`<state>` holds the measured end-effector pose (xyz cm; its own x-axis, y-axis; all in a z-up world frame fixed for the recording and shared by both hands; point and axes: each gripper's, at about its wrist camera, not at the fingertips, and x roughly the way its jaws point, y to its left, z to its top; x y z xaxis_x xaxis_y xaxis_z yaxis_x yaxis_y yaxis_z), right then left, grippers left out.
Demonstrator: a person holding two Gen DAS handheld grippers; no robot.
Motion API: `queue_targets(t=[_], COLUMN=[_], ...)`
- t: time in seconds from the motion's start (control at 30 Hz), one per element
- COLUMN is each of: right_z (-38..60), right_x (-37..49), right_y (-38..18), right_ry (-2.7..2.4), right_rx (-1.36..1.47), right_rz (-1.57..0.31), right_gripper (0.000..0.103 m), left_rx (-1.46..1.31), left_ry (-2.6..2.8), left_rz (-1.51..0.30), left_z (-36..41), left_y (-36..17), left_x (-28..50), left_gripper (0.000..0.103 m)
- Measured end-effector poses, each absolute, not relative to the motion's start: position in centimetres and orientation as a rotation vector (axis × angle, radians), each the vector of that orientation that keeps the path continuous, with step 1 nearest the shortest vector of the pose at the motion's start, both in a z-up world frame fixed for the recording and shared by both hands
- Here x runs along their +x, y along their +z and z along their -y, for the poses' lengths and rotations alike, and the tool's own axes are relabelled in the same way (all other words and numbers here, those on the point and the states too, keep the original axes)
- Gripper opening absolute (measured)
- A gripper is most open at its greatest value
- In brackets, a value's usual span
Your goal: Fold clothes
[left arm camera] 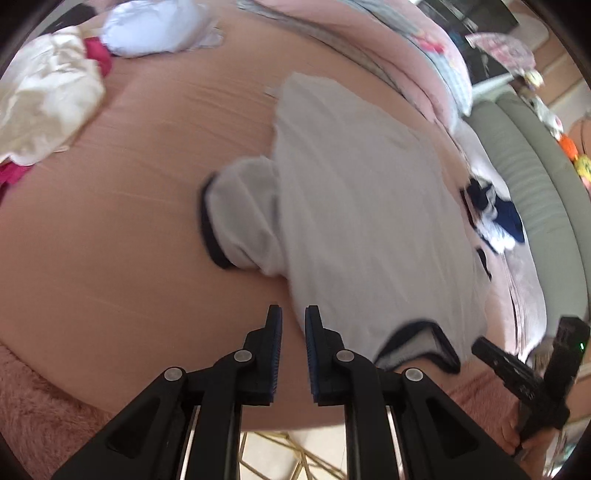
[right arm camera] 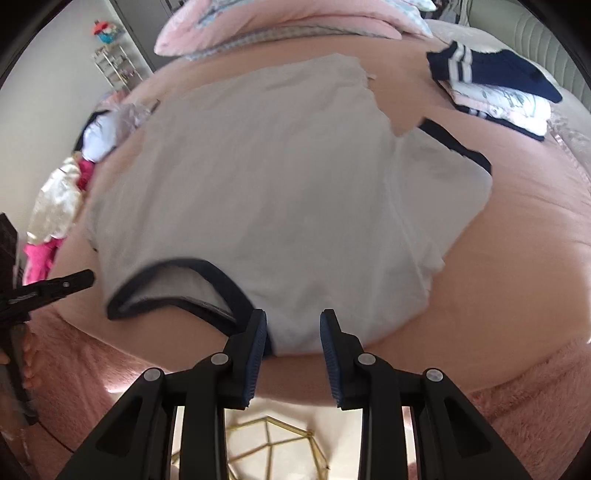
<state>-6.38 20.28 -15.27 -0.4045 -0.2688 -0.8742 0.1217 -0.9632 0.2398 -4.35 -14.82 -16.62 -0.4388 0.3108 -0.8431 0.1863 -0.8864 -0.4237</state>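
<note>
Spread flat on a peach-pink bed sheet [left arm camera: 110, 240] lies a white T-shirt [right arm camera: 277, 177] with dark navy trim at its neck and sleeve cuffs, the garment being folded. Seen from the left wrist camera, the left gripper [left arm camera: 293, 325] hovers just above the sheet beside the shirt's near edge; its two blue-padded jaws stand close together with only a narrow gap, and nothing is caught between them. One short sleeve [left arm camera: 236, 221] sticks out toward the left of that view, its navy cuff facing away from the shirt body, while the navy-edged neckline [left arm camera: 417, 343] lies just right of the jaws. Seen from the right wrist camera, the right gripper [right arm camera: 293, 325] sits over the shirt's near shoulder edge, its jaws moderately spread with white fabric showing in the gap, though the pads do not visibly press on it. The neck opening [right arm camera: 173, 288] lies just left of these jaws, and the other sleeve [right arm camera: 443, 162] reaches out toward the upper right. At the far right of the bed rests a pile of folded clothes [right arm camera: 495, 88], navy with white stripes on top. At the left, well apart from the shirt, is a loose heap of unfolded garments [left arm camera: 48, 92] in cream, white and bright pink. Pink pillows [right arm camera: 258, 26] lie along the far edge of the bed
</note>
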Motion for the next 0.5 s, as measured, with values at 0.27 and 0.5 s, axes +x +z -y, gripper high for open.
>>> queue_targets(t=[0.27,0.5], right_z=[-6.9,-3.1], right_x=[-11.8,-12.0], right_y=[-13.7,-17.2], right_ry=[-2.25,-2.233], right_rx=[1.405,1.495], right_rz=[-0.012,-0.007], right_gripper=[0.029,0.029], left_rx=[-1.609,-1.663], left_ry=[2.397,2.368], left_rz=[1.003,0.726], left_z=[17.8,16.2], left_y=[-18.5,-20.2], left_x=[-8.7,-10.5], left_gripper=[0.04,0.006])
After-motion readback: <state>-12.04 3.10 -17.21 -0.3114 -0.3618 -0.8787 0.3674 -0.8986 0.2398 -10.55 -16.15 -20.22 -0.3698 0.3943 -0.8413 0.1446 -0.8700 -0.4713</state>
